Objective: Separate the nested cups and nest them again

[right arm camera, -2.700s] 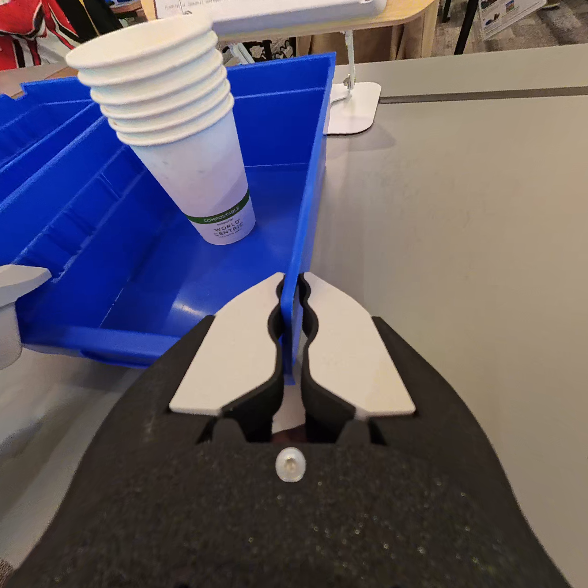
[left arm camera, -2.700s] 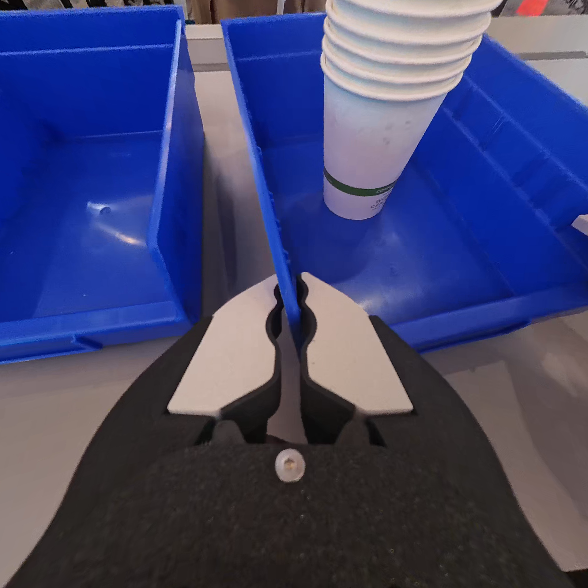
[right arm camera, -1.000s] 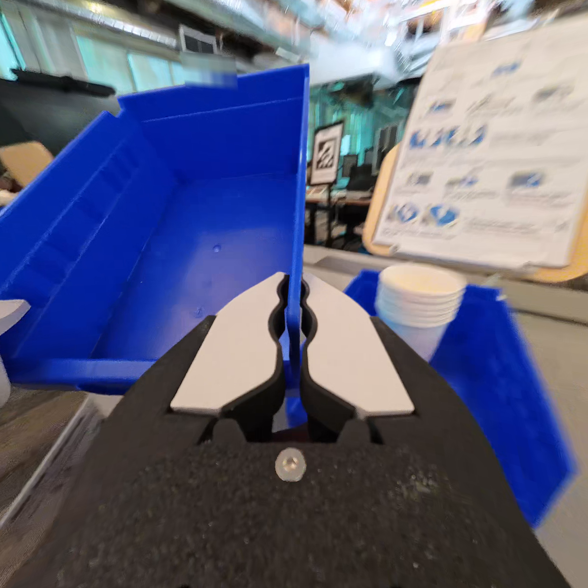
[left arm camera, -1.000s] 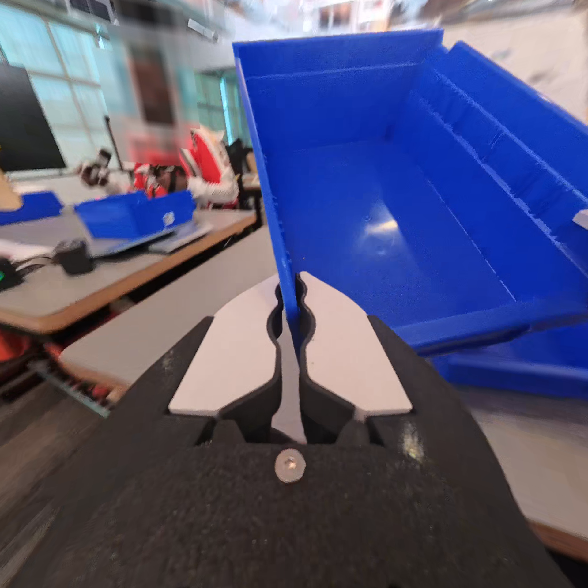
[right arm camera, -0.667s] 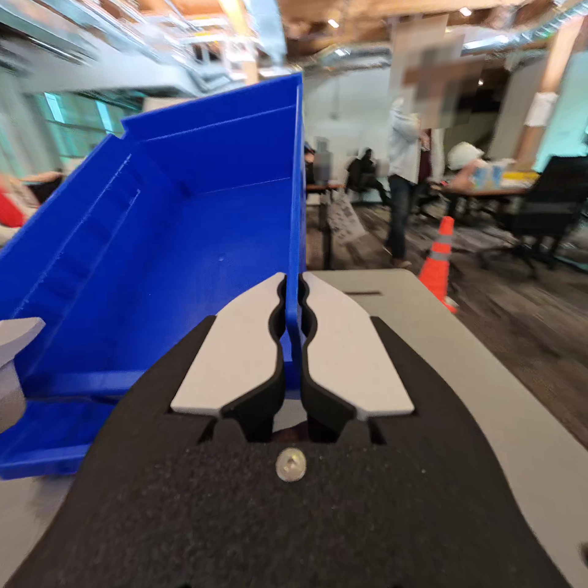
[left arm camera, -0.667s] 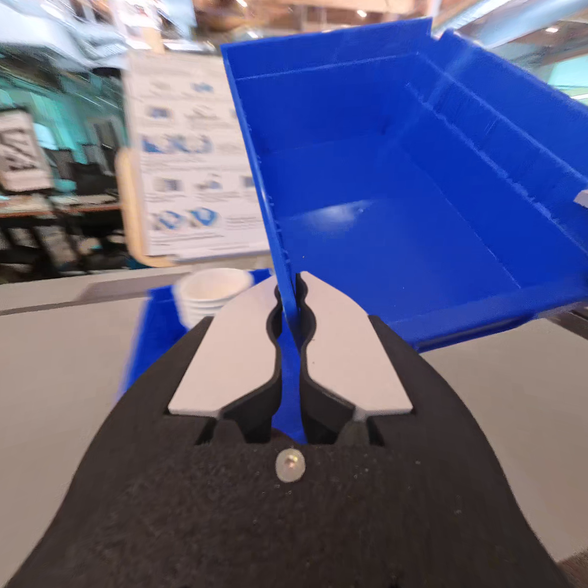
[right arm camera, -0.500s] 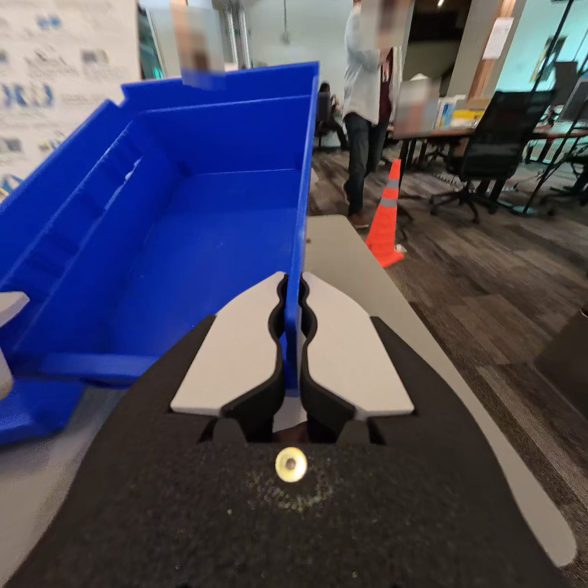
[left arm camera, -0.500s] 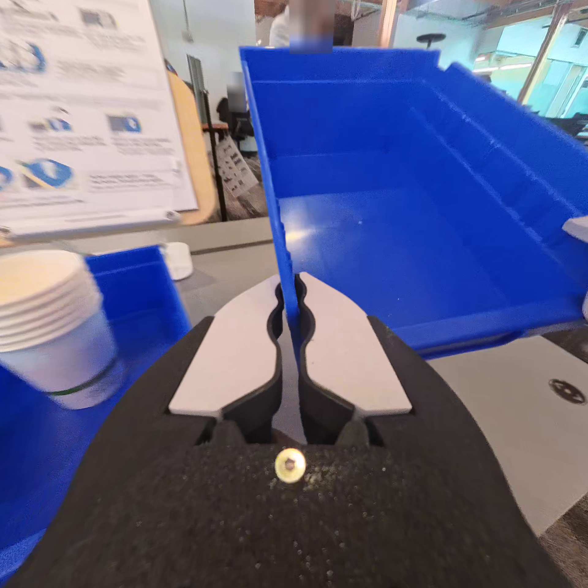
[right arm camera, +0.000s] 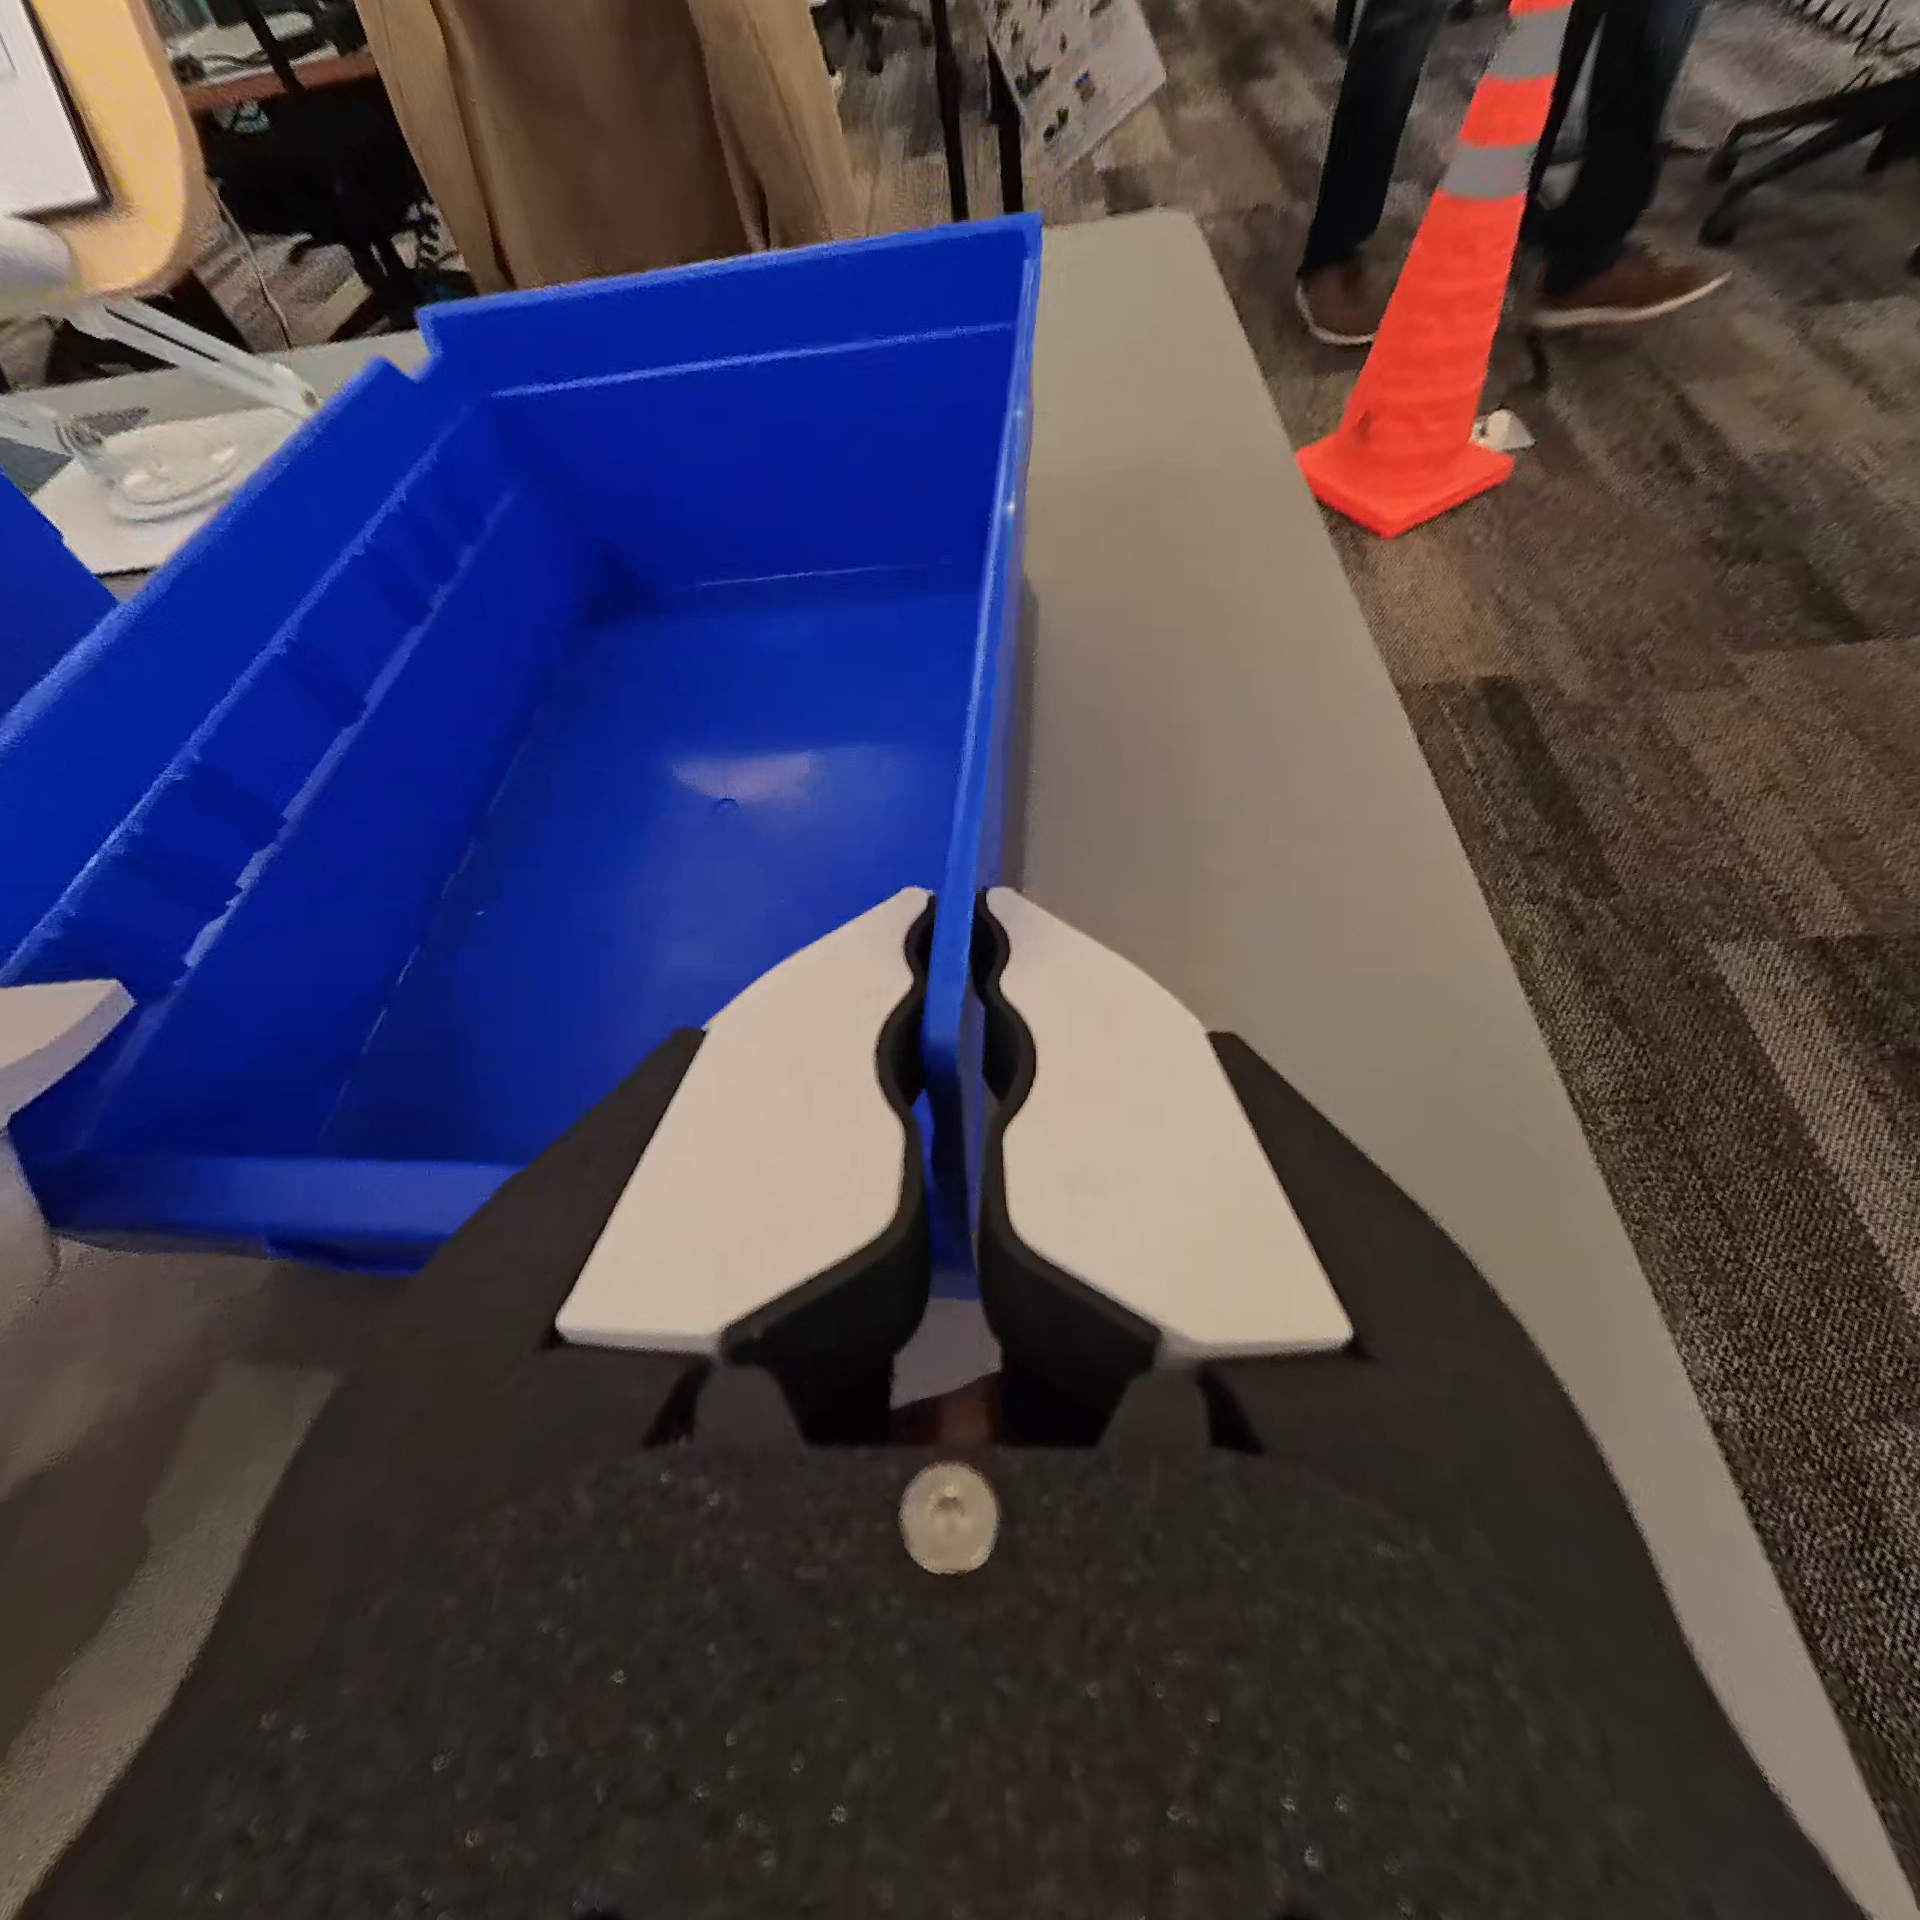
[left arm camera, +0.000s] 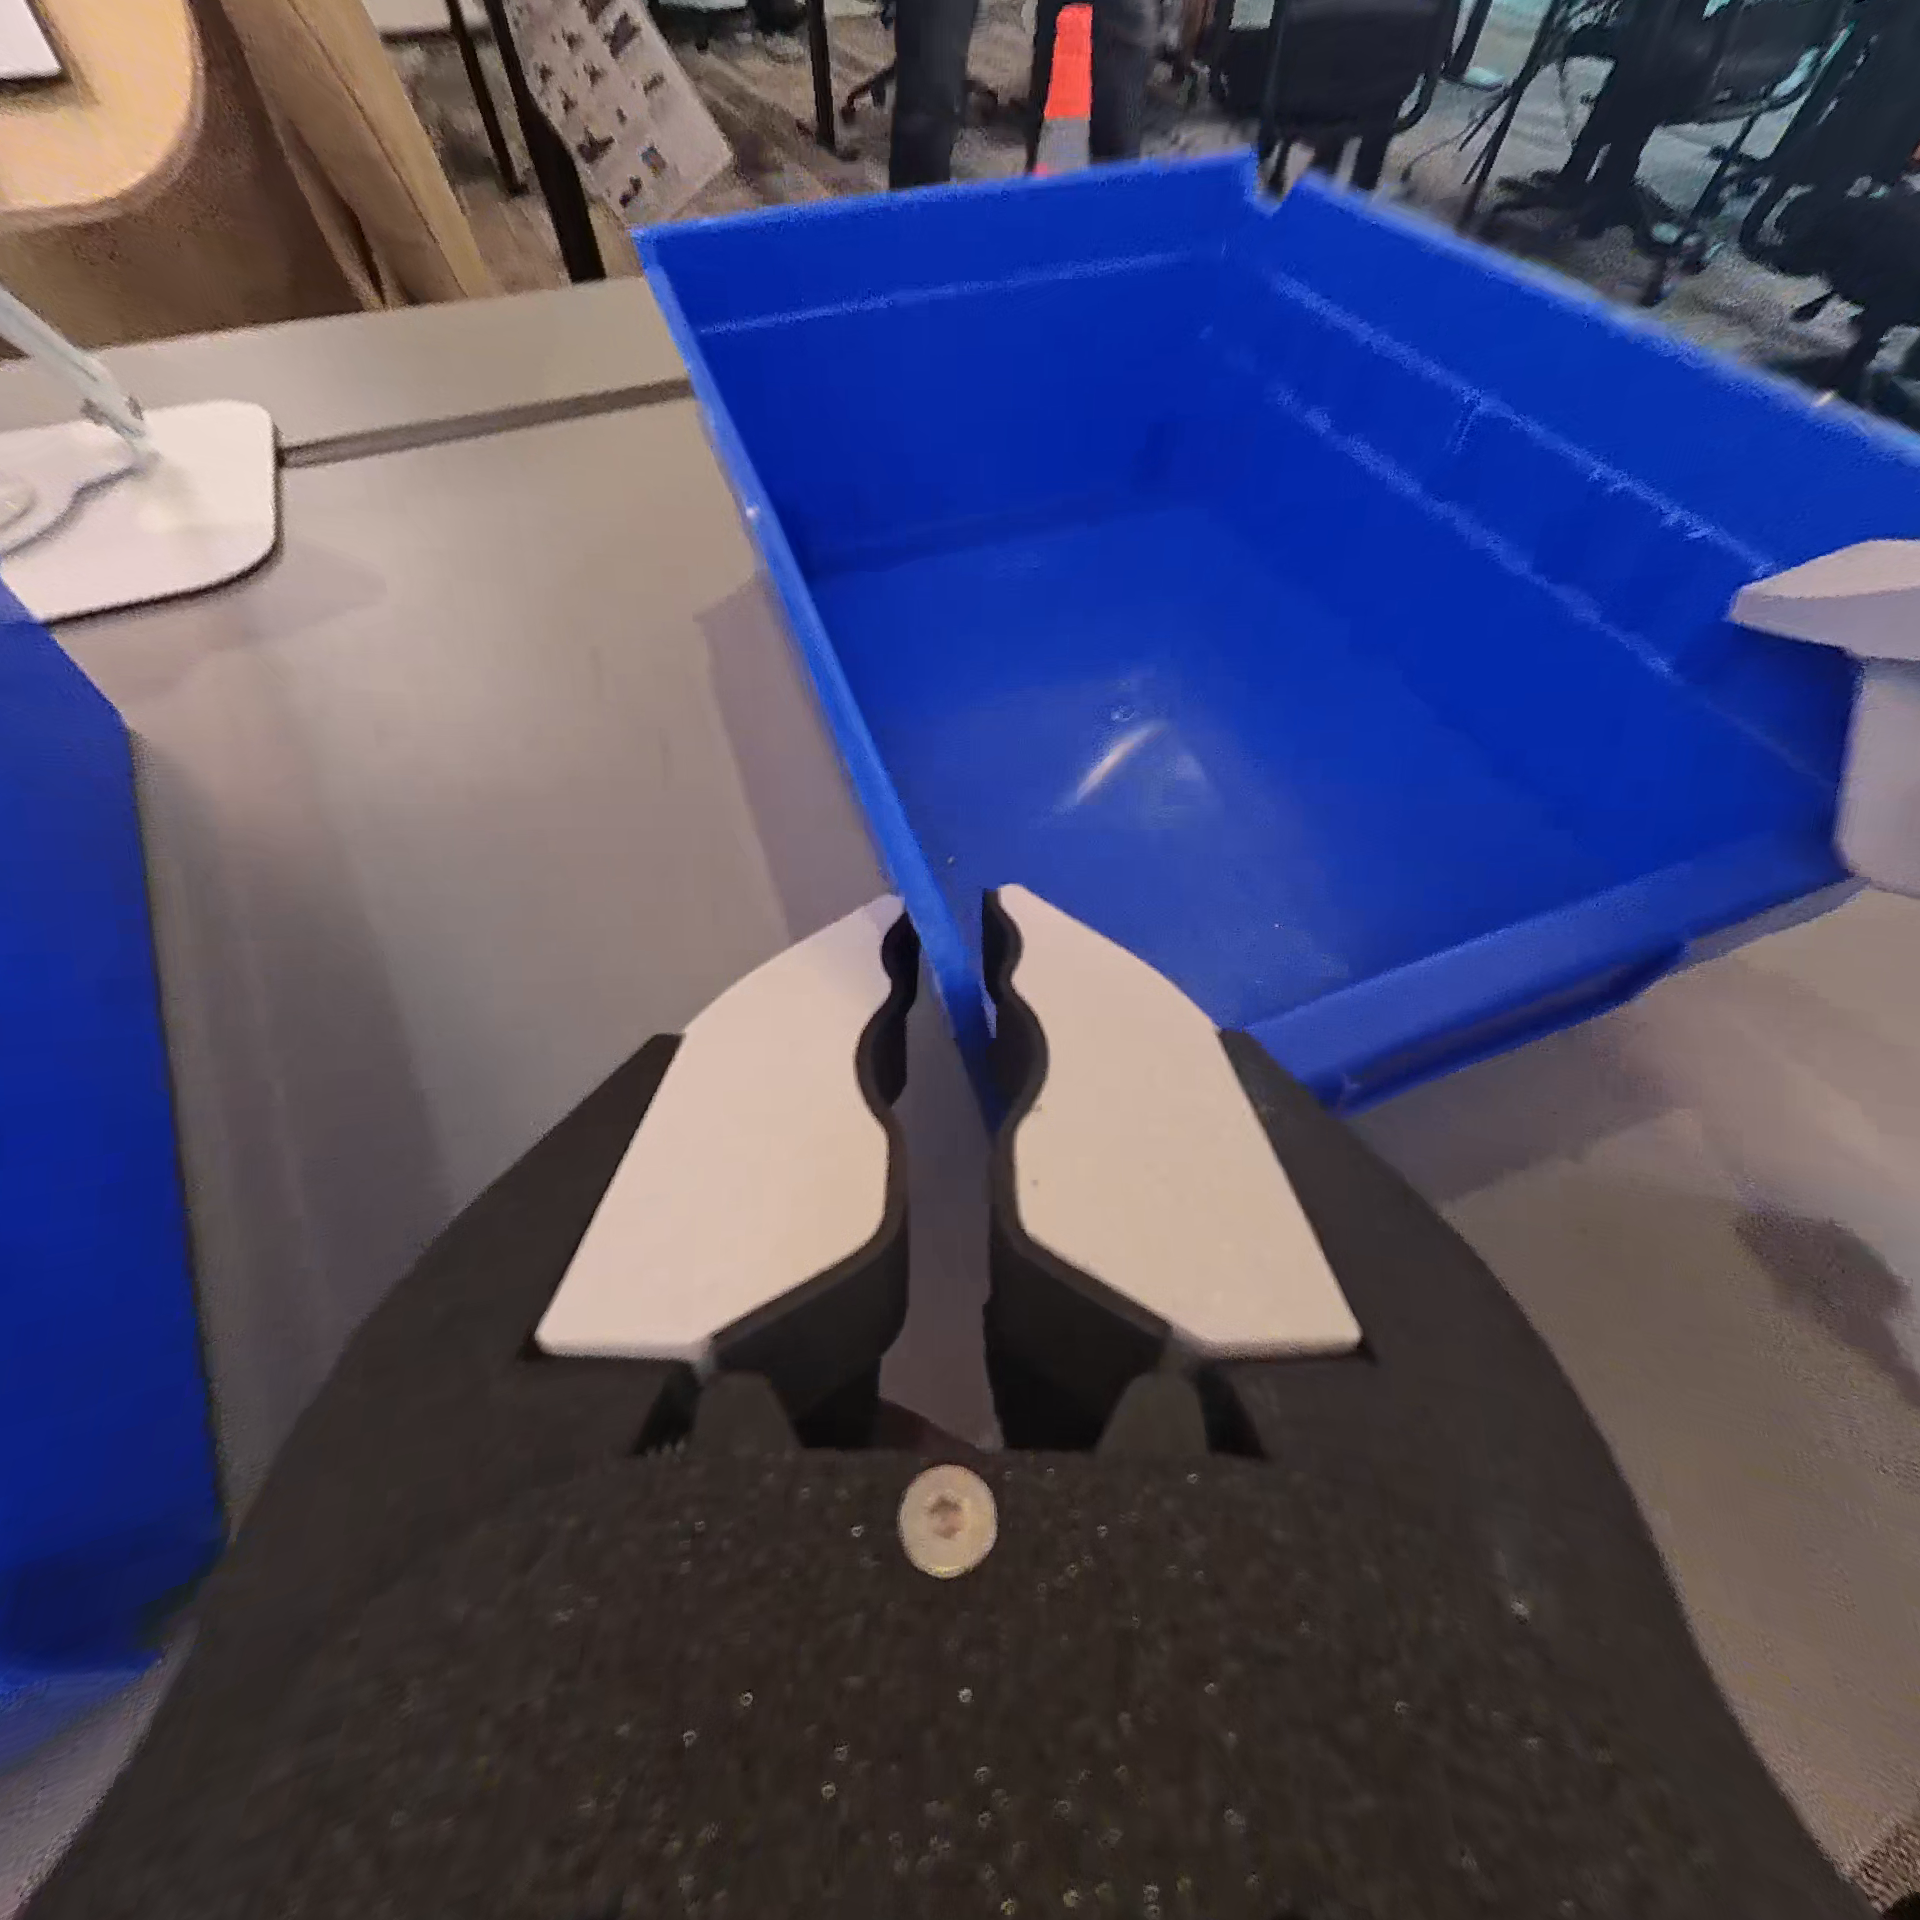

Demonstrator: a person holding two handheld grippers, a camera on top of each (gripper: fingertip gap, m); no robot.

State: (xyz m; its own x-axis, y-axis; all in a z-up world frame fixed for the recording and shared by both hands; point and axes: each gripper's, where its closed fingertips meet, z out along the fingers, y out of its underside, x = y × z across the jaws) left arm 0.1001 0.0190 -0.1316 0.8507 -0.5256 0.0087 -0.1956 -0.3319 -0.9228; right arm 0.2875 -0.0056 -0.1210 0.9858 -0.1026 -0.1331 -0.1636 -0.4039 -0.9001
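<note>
The left gripper (left arm camera: 948, 935) is clamped on the left wall of an empty blue bin (left arm camera: 1351, 644), and the right gripper (right arm camera: 951, 914) pinches its right wall. No cups show; a second blue bin (left arm camera: 73, 1039) sits left of the left gripper

Empty blue bin (left arm camera: 1299, 644) sits on grey table (left arm camera: 436, 790), near its right edge. Second blue bin (left arm camera: 62, 1143) at left, partly seen. White stand base (left arm camera: 156, 509) behind. Orange traffic cone (right arm camera: 1444, 301) on carpeted floor (right arm camera: 1683, 790); a person's legs (right arm camera: 1351, 156) beside it.
</note>
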